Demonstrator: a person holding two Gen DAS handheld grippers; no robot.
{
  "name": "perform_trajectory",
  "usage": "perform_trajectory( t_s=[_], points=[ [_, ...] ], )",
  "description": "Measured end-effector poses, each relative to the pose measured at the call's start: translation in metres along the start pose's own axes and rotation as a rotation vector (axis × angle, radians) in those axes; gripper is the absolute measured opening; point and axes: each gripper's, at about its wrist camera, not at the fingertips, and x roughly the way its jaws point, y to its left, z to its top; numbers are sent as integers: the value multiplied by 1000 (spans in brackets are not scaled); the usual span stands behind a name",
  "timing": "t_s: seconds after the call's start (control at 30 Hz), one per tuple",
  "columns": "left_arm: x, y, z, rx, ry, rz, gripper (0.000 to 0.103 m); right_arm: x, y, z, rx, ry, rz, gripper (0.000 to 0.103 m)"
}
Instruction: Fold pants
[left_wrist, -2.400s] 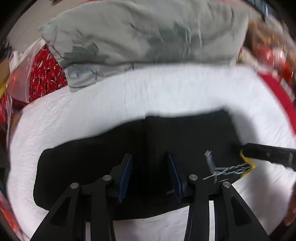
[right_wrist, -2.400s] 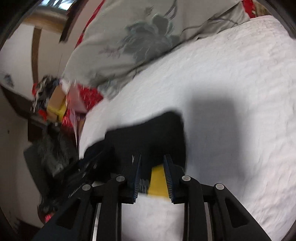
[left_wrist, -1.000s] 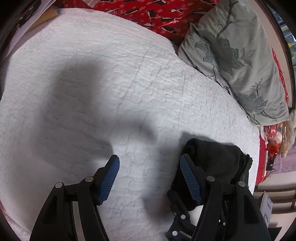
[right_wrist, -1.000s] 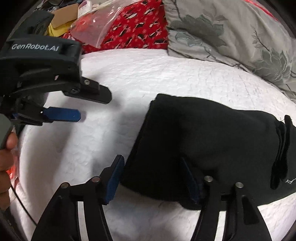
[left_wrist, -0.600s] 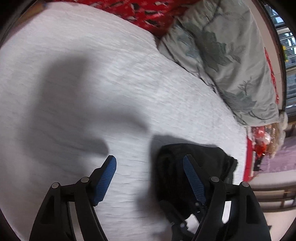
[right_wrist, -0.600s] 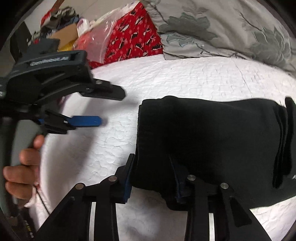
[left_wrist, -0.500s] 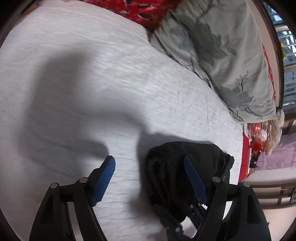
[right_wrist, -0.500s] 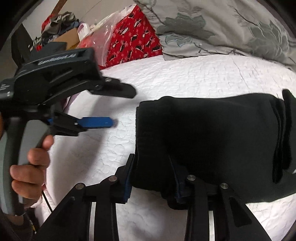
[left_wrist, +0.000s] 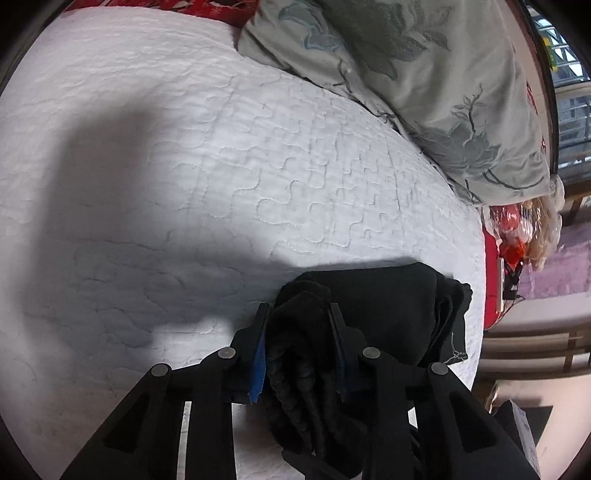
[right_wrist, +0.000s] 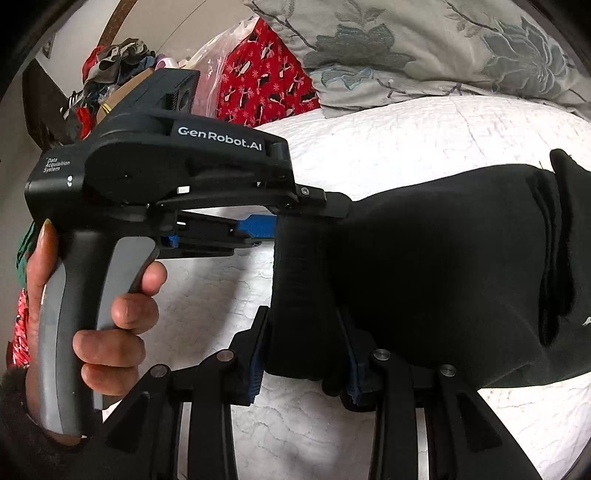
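The black pants (right_wrist: 436, 258) lie folded into a thick bundle on the white quilt (right_wrist: 406, 140). My right gripper (right_wrist: 301, 332) is shut on the bundle's near left edge. My left gripper (left_wrist: 298, 317) is shut on the same folded edge of the pants (left_wrist: 384, 306), further back; in the right wrist view the left gripper (right_wrist: 280, 221) comes in from the left, held by a hand (right_wrist: 110, 325). The bundle's layered end (right_wrist: 557, 258) points right.
A grey floral pillow (left_wrist: 424, 85) lies at the far side of the quilt (left_wrist: 184, 166). A red patterned bag (right_wrist: 266, 85) and cluttered items (right_wrist: 110, 62) sit at the bed's far left. The bed edge and a red sheet (left_wrist: 491, 280) are at the right.
My left gripper moved onto the folded edge of the pants and shut on it. My right gripper stayed shut on the near edge of the bundle.
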Motion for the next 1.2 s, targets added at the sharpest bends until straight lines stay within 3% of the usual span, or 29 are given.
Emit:
perform_trajectory(
  t_s=[0.23, 0.43, 0.53, 0.6, 0.67, 0.77, 0.97, 1.2],
  points=[
    [-3, -13, 5, 43, 31, 20, 27, -1, 22, -6, -86, -49, -82, 55],
    [-4, -7, 8, 38, 55, -9, 27, 13, 43, -9, -144, -65, -169, 62],
    [-4, -2, 9, 28, 59, -29, 27, 21, 48, -10, -161, -72, -233, 60],
    [-4, 2, 9, 21, 56, -37, 27, 27, 51, -8, -191, -68, -291, 55],
    [-5, 8, 7, 4, 47, -49, 26, 30, 52, -7, -225, -53, -336, 43],
    [-7, 11, 2, -23, 24, -76, 24, 23, 44, -5, -227, -42, -303, 36],
    [-19, 8, -14, -77, -33, -167, 22, -4, 30, 0, -221, -58, -225, 34],
    [-34, -19, -34, -103, -86, -222, 22, -47, 16, 8, -209, -110, -174, 34]
  ],
)
